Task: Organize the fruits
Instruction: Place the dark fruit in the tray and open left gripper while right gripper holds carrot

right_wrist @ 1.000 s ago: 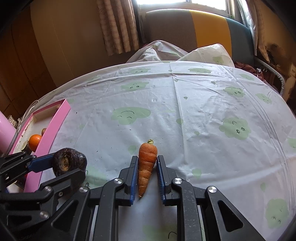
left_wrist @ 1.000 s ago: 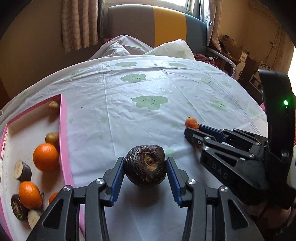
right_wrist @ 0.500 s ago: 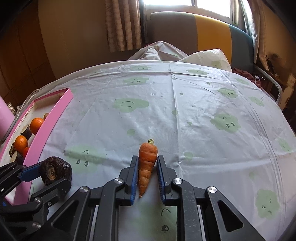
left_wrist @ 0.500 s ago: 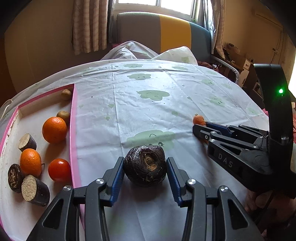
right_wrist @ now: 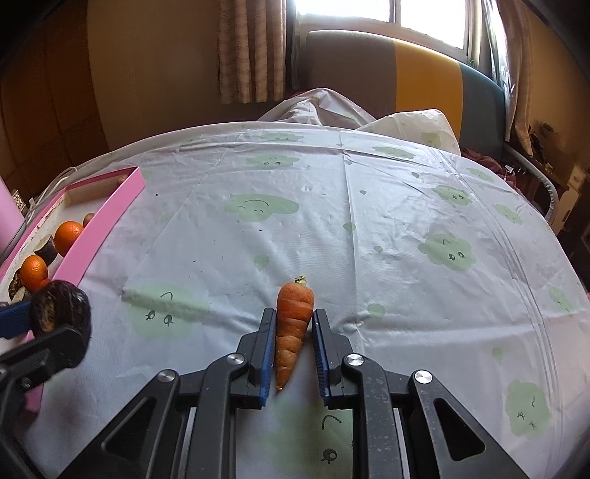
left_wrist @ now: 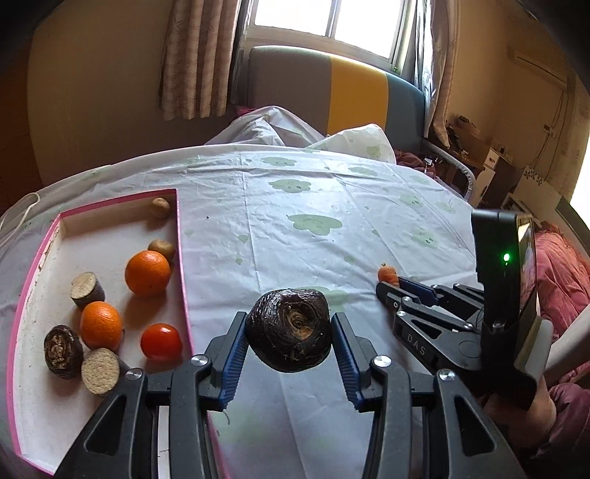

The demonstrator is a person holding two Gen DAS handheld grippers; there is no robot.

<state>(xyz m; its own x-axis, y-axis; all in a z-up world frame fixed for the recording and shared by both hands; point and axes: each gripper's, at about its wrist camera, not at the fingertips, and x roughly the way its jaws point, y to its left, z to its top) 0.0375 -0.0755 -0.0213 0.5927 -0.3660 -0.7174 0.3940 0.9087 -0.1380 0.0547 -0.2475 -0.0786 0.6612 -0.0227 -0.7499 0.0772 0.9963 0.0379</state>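
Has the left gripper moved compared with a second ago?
Yes. The left gripper, shut on the dark root, has pulled back toward the person: more of the pink tray shows now.

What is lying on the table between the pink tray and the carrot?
Nothing: in the right wrist view, only bare tablecloth lies between the pink tray and the carrot; the dark root hangs there in the left gripper.

Bright window glare, dim fisheye-warped edges.
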